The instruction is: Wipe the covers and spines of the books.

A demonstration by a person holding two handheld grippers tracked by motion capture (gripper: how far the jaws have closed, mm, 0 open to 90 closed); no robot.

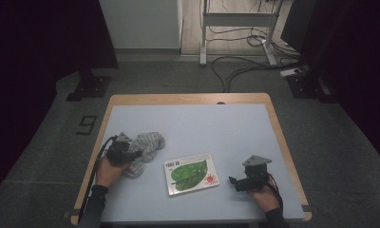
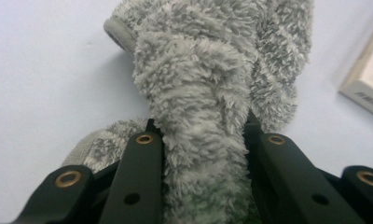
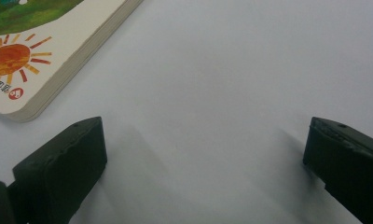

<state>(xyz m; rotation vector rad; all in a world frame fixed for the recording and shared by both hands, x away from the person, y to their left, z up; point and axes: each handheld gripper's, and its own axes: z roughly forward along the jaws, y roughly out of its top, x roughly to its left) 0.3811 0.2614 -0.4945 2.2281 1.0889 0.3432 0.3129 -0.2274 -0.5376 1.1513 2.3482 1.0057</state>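
Note:
A grey fluffy cloth (image 1: 150,142) lies bunched on the left of the pale blue table (image 1: 202,123). My left gripper (image 1: 137,154) is shut on a thick fold of this cloth (image 2: 198,70), and both black jaws press into the pile in the left gripper view (image 2: 199,126). A board book (image 1: 191,174) with a green leaf and an orange sun on its cover lies flat at the table's middle front. My right gripper (image 1: 233,183) rests low at the front right, pointing toward the book. Its jaws stand wide open (image 3: 203,140) over bare table, with the book's corner (image 3: 31,51) just beyond the left jaw.
The table has a wooden rim (image 1: 278,133) and its far half is bare blue surface. A corner of the book (image 2: 366,88) lies to the right of the cloth. Beyond the table are floor cables (image 1: 245,66) and a metal desk frame (image 1: 235,21).

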